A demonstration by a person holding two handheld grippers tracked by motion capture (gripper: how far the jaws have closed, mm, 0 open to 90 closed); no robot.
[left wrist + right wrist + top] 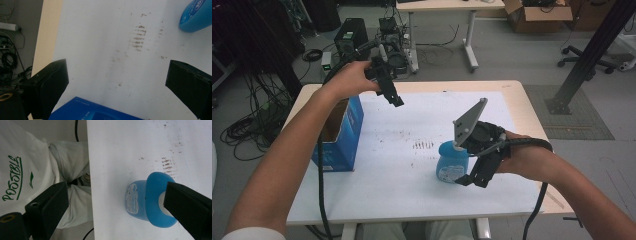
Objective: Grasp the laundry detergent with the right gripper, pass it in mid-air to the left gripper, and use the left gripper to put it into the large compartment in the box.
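The high view shows both hands at once. The right gripper view shows a white shirt with green writing past the tabletop edge. There is one blue bottle, one blue box and two grippers. The bottle is round, with a label, and stands near the front of the tabletop. The right gripper hangs just beside it, fingers open. The left gripper is up high, fingers open and holding nothing.

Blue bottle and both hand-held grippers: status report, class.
Left hand-held gripper open, raised over box. Right hand-held gripper open beside blue bottle, no grip. Nothing between.
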